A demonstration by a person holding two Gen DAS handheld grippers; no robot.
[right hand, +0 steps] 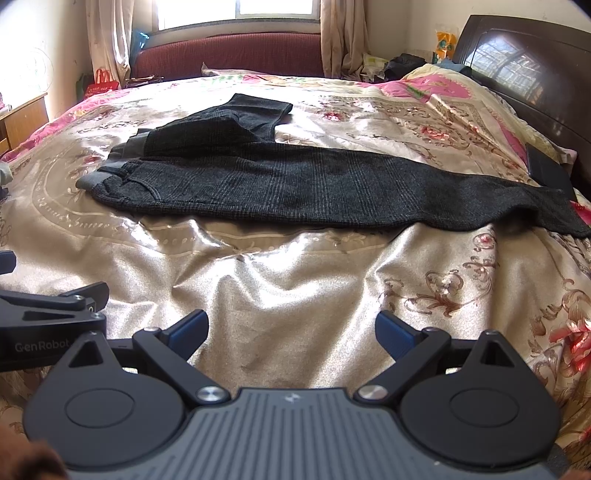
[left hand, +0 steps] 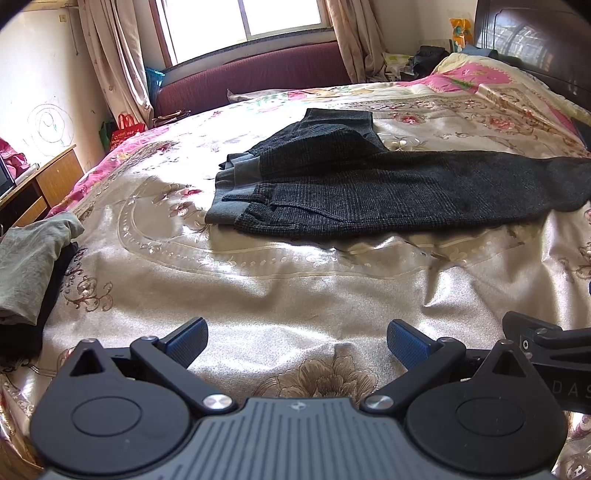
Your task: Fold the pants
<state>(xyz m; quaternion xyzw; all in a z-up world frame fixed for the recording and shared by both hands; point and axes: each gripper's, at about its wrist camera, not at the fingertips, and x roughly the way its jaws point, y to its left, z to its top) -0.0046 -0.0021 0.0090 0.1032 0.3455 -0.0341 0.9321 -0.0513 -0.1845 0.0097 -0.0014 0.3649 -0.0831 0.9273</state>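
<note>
Here, both grippers are hanging side by side over the near bedspread [right hand: 288,295], the left gripper [left hand: 297,345] and right gripper [right hand: 291,332] each standing wide apart and empty. The floral satin cover is catching light from the window [left hand: 243,18] above a maroon sofa [left hand: 251,74]. A grey garment [left hand: 29,258] is lying at left. The pants [right hand: 295,177] are lying ahead, well apart, legs trailing right.
</note>
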